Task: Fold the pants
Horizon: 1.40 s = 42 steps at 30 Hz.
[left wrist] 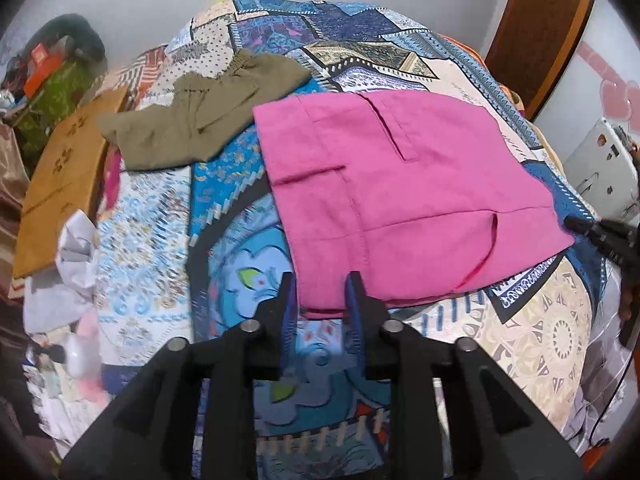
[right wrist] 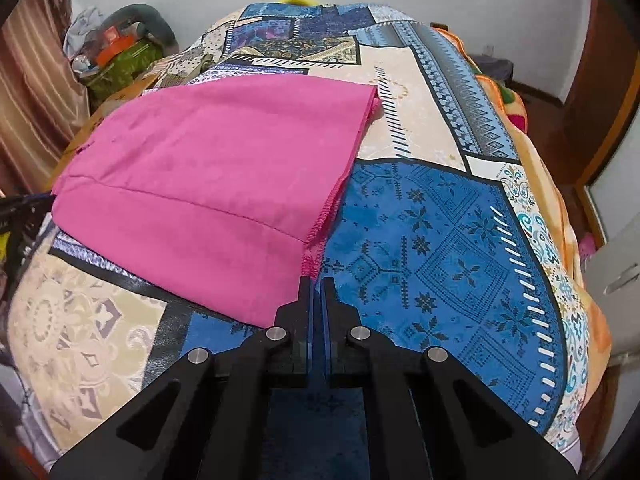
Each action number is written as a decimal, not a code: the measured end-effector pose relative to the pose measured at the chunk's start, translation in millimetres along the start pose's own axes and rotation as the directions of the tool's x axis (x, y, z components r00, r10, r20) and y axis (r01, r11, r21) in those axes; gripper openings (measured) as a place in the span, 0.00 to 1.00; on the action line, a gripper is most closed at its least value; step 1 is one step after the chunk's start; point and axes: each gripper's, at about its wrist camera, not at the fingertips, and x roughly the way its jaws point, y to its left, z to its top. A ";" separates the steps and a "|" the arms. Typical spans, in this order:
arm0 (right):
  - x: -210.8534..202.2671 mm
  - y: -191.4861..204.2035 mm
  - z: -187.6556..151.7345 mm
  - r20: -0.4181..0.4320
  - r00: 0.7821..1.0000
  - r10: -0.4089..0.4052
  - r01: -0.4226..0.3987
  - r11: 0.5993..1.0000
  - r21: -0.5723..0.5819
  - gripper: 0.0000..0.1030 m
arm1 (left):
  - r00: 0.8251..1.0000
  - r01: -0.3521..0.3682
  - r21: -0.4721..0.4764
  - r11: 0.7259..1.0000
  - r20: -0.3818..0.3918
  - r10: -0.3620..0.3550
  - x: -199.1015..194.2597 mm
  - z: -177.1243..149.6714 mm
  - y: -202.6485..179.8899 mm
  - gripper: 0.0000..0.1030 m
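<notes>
While folded, pink pants (right wrist: 208, 168) (hem pinched), right gripper (right wrist: 319, 280)

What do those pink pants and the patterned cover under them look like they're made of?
The pink pants look like a thin matte woven cloth, perhaps cotton: they lie flat, with stitched seams and an overlocked, slightly frayed hem. The bedcover looks like smooth printed fabric, possibly cotton or polyester; its patchwork pattern appears printed, not sewn.
</notes>
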 end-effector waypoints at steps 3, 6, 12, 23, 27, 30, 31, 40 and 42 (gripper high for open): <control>-13.5 -3.0 10.5 0.033 0.999 0.002 -0.003 1.000 0.016 0.03 | 0.999 -0.039 -0.009 0.999 0.029 0.039 -11.8 11.7 10.3 0.28; -28.1 -2.2 27.2 0.087 0.996 0.021 -0.023 1.000 0.018 0.07 | 0.996 -0.054 -0.034 0.998 0.066 0.056 -21.6 29.7 21.3 0.39; -37.6 -1.5 68.0 0.194 0.980 0.049 -0.057 0.998 0.035 0.37 | 0.983 -0.105 -0.073 0.992 0.144 0.114 -22.3 74.1 32.8 0.50; 30.3 -28.4 127.4 0.150 0.988 -0.038 0.029 0.997 0.065 0.37 | 0.998 -0.042 -0.170 0.984 0.044 0.050 58.5 130.5 54.5 0.50; 61.5 -37.5 136.7 0.124 0.992 -0.028 0.022 0.999 0.050 0.37 | 0.999 0.017 -0.207 0.978 -0.027 -0.023 93.4 129.3 58.3 0.50; 86.7 -43.9 142.4 0.074 0.997 -0.001 -0.004 0.998 0.063 0.37 | 0.992 0.116 -0.218 0.969 -0.033 -0.126 102.6 125.1 58.5 0.40; 93.8 -45.6 143.1 0.058 0.998 0.012 -0.016 0.997 0.075 0.37 | 0.988 0.137 -0.225 0.965 -0.032 -0.148 102.9 124.3 59.2 0.38; 108.6 -36.1 137.1 0.045 0.998 0.041 -0.043 0.998 0.047 0.07 | 1.000 -0.022 -0.107 0.994 0.002 0.023 94.2 121.2 38.3 0.03; 106.7 -34.2 136.6 0.060 0.998 0.013 -0.014 1.000 0.021 0.06 | 0.995 -0.094 -0.063 0.994 0.021 0.096 94.0 115.4 30.4 0.03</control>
